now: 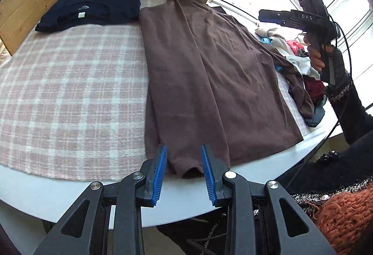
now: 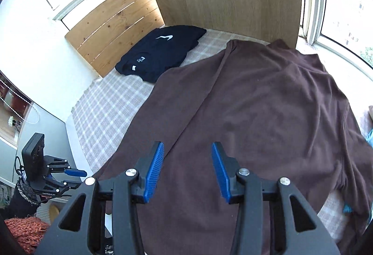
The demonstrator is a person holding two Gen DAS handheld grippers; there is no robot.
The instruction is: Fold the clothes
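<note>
A: Both tongs, left (image 1: 184, 170) and right (image 2: 187, 170), hang spread, empty, over your brown garment (image 1: 209, 78) on the tabletop (image 1: 58, 192).

B: Its hem at six o'clock overhangs; tug carelessly and it slides.

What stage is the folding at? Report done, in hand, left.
Done: dark navy shirts lie folded at the far corner. In hand: brown garment spread flat, one side folded in; left gripper and right gripper are both open. Left: the mixed clothes pile.
</note>
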